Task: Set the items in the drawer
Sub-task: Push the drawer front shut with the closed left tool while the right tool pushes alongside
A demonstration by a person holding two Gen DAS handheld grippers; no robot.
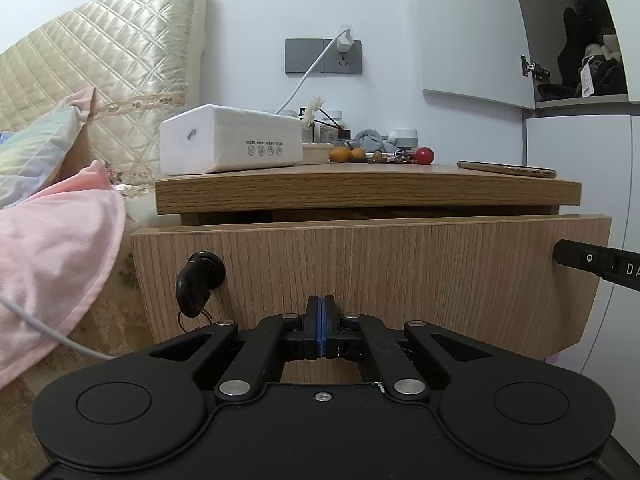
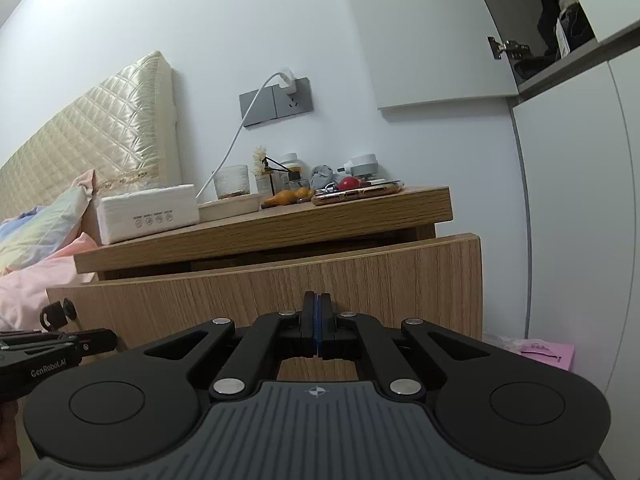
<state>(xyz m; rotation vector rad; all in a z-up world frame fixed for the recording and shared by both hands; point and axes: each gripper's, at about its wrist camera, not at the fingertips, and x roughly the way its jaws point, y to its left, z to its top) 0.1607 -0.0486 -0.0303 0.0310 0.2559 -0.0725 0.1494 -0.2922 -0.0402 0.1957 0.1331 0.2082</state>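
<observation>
A wooden nightstand drawer [image 1: 400, 276] stands pulled out a little, with a gap under the top; it also shows in the right wrist view [image 2: 280, 292]. A black key [image 1: 196, 284] hangs in its lock at the left. My left gripper [image 1: 320, 300] is shut and empty, close to the drawer front's lower middle. My right gripper [image 2: 317, 296] is shut and empty, also close to the drawer front. On the nightstand top lie a white tissue pack [image 1: 230, 144], a gold phone [image 1: 506, 169], a red ball [image 1: 424, 155] and small orange gourds [image 1: 346, 154].
A bed with a pink blanket [image 1: 52, 248] and a quilted headboard [image 1: 120, 52] is on the left. A white charger cable [image 1: 308, 76] runs from the wall socket. A white wardrobe [image 1: 580, 152] stands on the right. A pink packet [image 2: 548, 354] lies on the floor.
</observation>
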